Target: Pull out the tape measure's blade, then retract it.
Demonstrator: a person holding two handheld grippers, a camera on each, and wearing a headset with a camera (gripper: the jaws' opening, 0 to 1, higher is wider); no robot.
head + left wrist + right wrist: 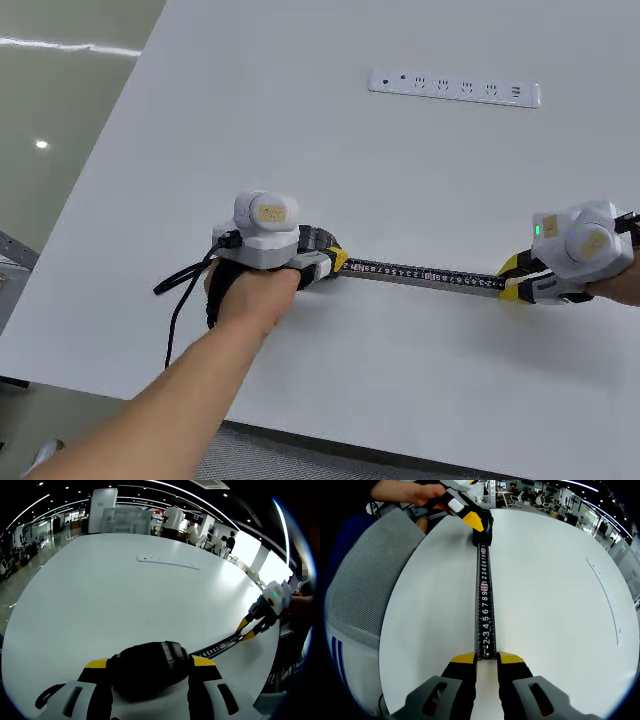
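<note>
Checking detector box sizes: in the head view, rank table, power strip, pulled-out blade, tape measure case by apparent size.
1. table
2. power strip
3. blade, about the strip's length but thinner
4. tape measure case, partly hidden, so its rank is unsure

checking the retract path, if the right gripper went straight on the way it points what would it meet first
The right gripper points along the blade it pinches; straight on, it would likely meet the tape measure case first, held by the left gripper.
</note>
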